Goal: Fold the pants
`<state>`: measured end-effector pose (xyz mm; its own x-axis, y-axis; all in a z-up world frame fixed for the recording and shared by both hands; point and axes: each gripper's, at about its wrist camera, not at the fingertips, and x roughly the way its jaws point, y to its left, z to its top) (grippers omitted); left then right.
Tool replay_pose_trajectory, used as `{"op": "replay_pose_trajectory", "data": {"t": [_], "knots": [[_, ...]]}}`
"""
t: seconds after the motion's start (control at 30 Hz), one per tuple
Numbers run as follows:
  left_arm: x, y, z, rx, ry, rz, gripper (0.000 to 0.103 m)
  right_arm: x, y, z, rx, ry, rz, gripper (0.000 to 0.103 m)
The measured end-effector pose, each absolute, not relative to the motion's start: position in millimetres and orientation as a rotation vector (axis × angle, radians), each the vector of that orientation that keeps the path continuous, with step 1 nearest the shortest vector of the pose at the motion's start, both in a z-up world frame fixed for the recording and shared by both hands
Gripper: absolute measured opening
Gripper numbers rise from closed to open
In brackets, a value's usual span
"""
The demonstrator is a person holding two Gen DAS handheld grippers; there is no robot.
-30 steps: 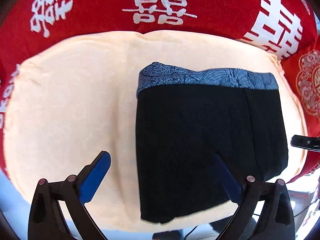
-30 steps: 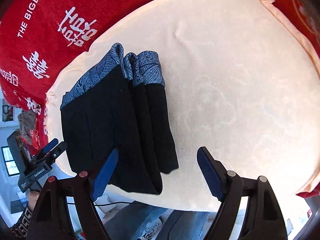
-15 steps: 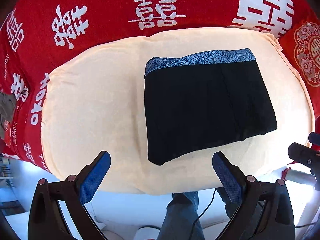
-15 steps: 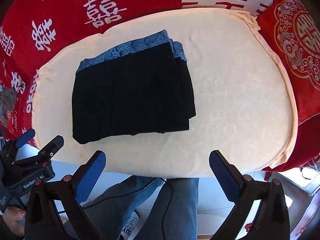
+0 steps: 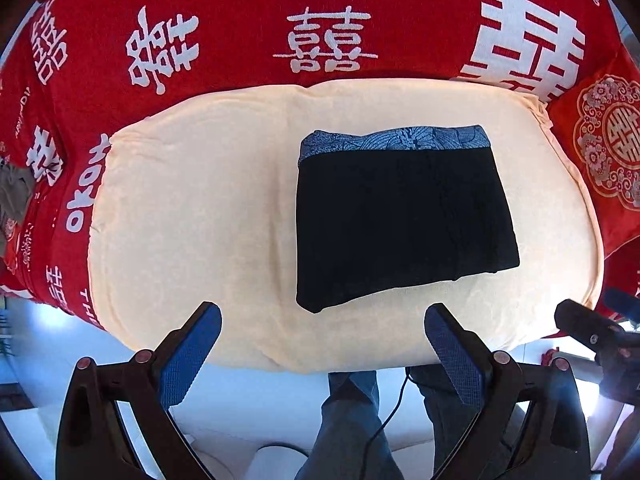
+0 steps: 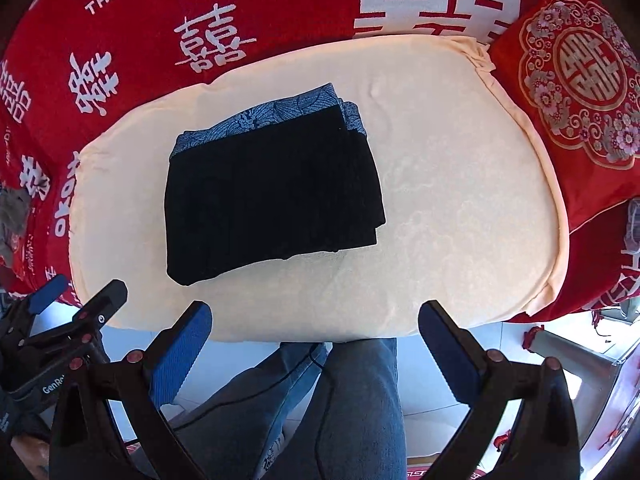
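Observation:
The black pants (image 5: 404, 220) with a blue patterned waistband lie folded into a compact rectangle on the cream cushion (image 5: 192, 208); in the right wrist view the pants (image 6: 272, 196) show stacked layers at their right edge. My left gripper (image 5: 322, 334) is open and empty, held back beyond the cushion's near edge. My right gripper (image 6: 316, 332) is open and empty, also off the near edge. Neither touches the pants.
A red blanket (image 5: 320, 20) with white characters covers the sofa behind the cushion (image 6: 460, 208). A red embroidered pillow (image 6: 576, 84) lies at the right. The person's jeans-clad legs (image 6: 340, 412) are below, on a light floor with a cable.
Both grippers have pulled back and up from the pants, past the cushion's near edge. The pants lie still and folded.

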<state>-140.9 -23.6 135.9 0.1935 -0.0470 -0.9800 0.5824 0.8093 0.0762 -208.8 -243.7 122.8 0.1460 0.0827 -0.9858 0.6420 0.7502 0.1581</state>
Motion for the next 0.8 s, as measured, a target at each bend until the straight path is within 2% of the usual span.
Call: {"op": "replay_pose_trajectory", "data": {"t": [0.8], "knots": [[-144,-12,152,0.509,1.283,-0.484,0.102,-203,-220,134,0.564,1.4,-0.443,0.103]]}}
